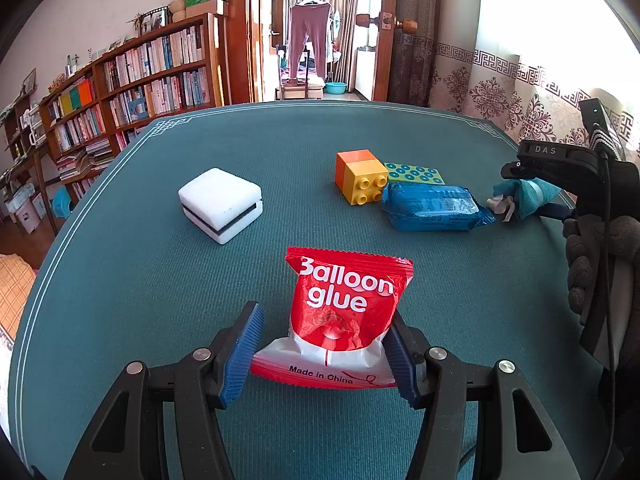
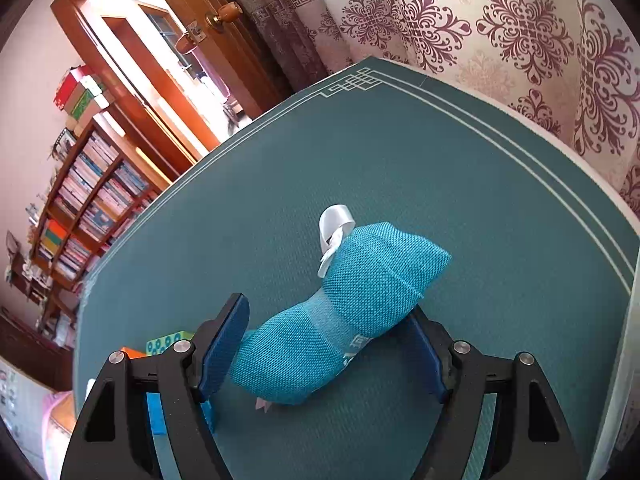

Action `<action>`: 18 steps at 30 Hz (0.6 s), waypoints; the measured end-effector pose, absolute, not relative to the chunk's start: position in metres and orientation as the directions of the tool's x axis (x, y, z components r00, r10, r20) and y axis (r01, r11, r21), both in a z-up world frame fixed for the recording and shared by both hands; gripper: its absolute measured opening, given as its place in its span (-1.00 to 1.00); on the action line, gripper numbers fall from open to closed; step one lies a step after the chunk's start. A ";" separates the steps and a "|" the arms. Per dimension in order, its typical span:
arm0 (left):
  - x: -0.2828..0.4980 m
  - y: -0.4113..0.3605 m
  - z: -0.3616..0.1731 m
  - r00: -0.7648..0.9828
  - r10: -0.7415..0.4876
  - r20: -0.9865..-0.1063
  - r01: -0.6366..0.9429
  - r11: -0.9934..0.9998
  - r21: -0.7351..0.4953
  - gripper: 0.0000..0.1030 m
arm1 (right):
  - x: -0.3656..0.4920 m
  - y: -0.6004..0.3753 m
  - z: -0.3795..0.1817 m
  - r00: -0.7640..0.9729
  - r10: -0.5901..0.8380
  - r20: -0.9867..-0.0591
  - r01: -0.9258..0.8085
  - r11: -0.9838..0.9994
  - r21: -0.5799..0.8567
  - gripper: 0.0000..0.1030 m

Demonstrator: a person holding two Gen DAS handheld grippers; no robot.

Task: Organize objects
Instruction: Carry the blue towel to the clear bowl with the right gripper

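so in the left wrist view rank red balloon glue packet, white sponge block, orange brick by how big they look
1. red balloon glue packet, though it is nearest the camera
2. white sponge block
3. orange brick, farthest back

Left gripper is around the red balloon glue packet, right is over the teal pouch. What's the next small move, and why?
Probably lift the right gripper clear of the teal fabric pouch: its pads stand apart from the pouch, which lies on the green table mat, apparently set down. The left gripper can then handle the red packet.
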State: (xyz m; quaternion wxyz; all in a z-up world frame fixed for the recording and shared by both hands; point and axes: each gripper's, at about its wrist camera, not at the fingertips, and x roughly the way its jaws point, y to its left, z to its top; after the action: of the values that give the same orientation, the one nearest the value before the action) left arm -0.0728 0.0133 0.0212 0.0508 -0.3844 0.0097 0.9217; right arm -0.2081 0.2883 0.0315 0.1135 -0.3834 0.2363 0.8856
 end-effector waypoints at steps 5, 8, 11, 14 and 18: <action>-0.073 0.013 0.021 -0.699 0.086 -0.710 -0.101 -0.995 -0.022 0.20 | -0.210 0.279 0.030 -0.682 0.048 -0.730 -0.330 -0.910 0.249 0.20; -0.073 0.013 0.021 -0.701 0.087 -0.708 -0.100 -0.995 -0.024 0.20 | -0.206 0.273 0.030 -0.683 0.039 -0.729 -0.300 -0.925 0.232 0.01; -0.073 0.014 0.021 -0.701 0.091 -0.707 -0.102 -0.994 -0.027 0.20 | -0.197 0.267 0.031 -0.690 0.038 -0.722 -0.281 -0.934 0.219 -0.03; -0.072 0.015 0.021 -0.703 0.094 -0.705 -0.105 -0.994 -0.028 0.20 | -0.185 0.263 0.033 -0.699 0.014 -0.715 -0.261 -0.936 0.237 -0.04; -0.072 0.016 0.022 -0.705 0.097 -0.702 -0.108 -0.994 -0.029 0.20 | -0.167 0.257 0.038 -0.713 -0.023 -0.701 -0.225 -0.939 0.260 -0.04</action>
State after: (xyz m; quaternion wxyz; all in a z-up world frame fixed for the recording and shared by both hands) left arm -0.0725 0.0156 0.0223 0.0554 -0.3800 0.0072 0.9233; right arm -0.1671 0.2570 0.0379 0.0553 -0.3746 0.1652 0.9107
